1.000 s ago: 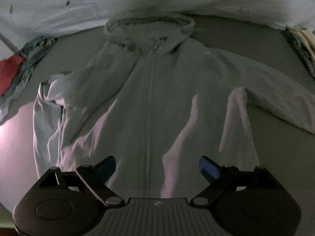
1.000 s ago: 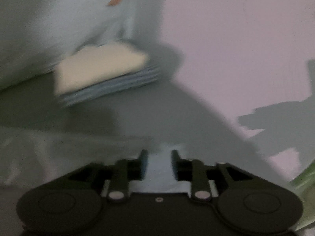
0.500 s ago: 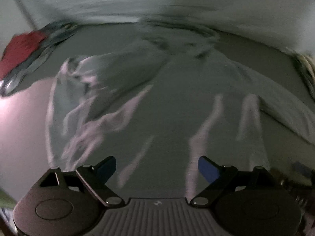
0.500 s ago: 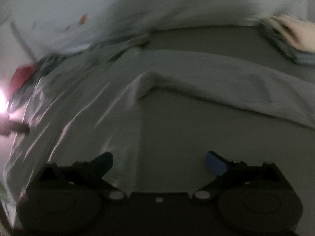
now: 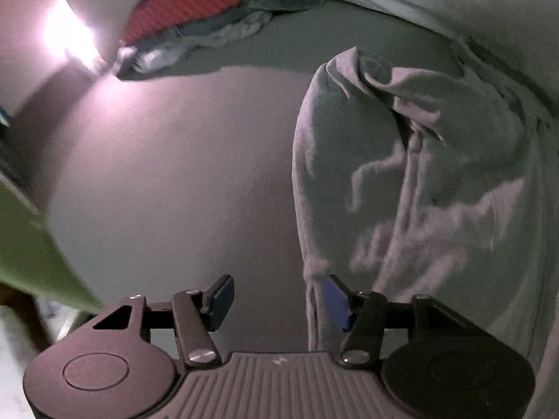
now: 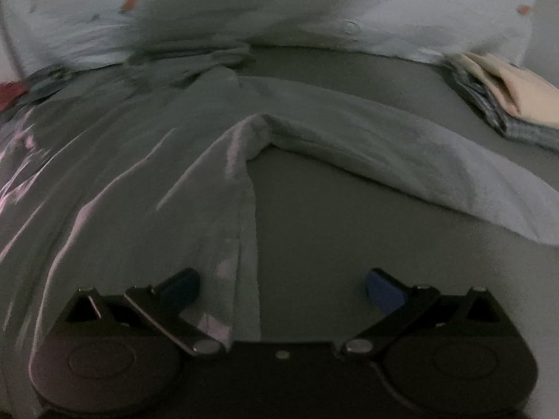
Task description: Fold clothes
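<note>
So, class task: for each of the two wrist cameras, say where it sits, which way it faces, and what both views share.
Left wrist: sits behind the left gripper, facing the hoodie's side edge and the bed sheet; open fingers show.
Right wrist: sits behind the right gripper, facing the hoodie's other side and outstretched sleeve; open fingers show.
Shared: the hoodie, and the red cloth pile.

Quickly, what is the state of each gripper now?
Left gripper: open, at the hoodie edge, holding nothing.
Right gripper: open, over the hoodie's side edge, holding nothing.
</note>
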`<state>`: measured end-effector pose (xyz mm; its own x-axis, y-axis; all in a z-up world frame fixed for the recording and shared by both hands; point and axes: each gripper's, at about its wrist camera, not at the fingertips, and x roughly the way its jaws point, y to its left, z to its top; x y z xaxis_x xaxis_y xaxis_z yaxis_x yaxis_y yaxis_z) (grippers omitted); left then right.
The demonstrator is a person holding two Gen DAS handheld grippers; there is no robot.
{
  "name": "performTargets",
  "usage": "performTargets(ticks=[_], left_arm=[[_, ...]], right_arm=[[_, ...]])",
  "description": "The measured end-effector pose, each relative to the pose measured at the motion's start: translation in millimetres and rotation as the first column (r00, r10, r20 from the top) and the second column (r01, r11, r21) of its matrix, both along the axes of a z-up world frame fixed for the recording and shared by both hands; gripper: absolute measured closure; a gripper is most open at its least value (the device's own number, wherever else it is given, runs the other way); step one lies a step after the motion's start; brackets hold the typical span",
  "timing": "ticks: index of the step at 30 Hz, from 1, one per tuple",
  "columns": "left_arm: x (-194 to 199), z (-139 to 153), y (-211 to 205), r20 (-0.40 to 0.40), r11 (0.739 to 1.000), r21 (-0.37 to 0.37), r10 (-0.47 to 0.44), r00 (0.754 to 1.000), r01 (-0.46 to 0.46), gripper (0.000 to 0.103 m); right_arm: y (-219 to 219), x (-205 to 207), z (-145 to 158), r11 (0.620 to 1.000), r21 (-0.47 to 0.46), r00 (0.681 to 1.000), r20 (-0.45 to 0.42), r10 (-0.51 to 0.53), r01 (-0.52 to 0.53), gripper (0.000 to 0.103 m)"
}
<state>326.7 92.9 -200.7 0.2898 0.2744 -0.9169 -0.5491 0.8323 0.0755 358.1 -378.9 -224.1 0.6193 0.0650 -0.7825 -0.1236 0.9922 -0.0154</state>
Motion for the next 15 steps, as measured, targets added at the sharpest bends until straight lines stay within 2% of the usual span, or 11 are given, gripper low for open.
performTargets(ticks=[2,3,4,6,7,8,9,10,15], left_arm=[[12.8,-14.0,15.7,0.004,0.989,-0.113,-0.098,0.995,0.098,0.042],[19.1,-21.0,23.5,0.010,0.975,-0.170,-0.147,0.989,0.146,0.034],[20.0,-17.4,32.0,0.028,0.971,-0.173,-0.162,0.986,0.164,0.028],[17.8,-2.2,49.3,0.073,0.974,-0.141,-0.167,0.983,0.176,0.043],[16.7,5.4,57.9,0.095,0.975,-0.125,-0.171,0.981,0.182,0.047],[15.6,12.9,66.6,0.118,0.976,-0.109,-0.174,0.978,0.187,0.069],[14.4,20.5,75.2,0.140,0.977,-0.092,-0.178,0.974,0.192,0.102],[13.3,28.1,83.9,0.162,0.978,-0.076,-0.182,0.970,0.196,0.099],[7.7,66.0,127.2,0.269,0.977,0.008,-0.206,0.941,0.211,0.100]], right_arm=[[7.1,0.3,0.8,0.996,-0.005,0.996,-0.021,-0.090,0.090,0.000],[10.7,0.1,1.5,0.989,-0.007,0.989,-0.036,-0.146,0.145,0.000],[13.9,-0.8,2.6,0.978,-0.008,0.976,-0.054,-0.210,0.210,0.000],[21.7,-3.4,4.4,0.940,-0.016,0.937,-0.077,-0.341,0.341,0.000],[26.6,-5.1,4.9,0.920,-0.027,0.917,-0.075,-0.392,0.391,0.000],[33.5,-6.9,5.4,0.902,-0.052,0.900,-0.063,-0.432,0.430,0.000],[42.0,-8.1,5.7,0.891,-0.091,0.892,-0.042,-0.450,0.445,0.000],[50.5,-9.3,6.1,0.878,-0.129,0.884,-0.020,-0.467,0.461,0.000],[98.5,-6.8,4.5,0.794,-0.383,0.875,0.091,-0.476,0.472,0.000]])
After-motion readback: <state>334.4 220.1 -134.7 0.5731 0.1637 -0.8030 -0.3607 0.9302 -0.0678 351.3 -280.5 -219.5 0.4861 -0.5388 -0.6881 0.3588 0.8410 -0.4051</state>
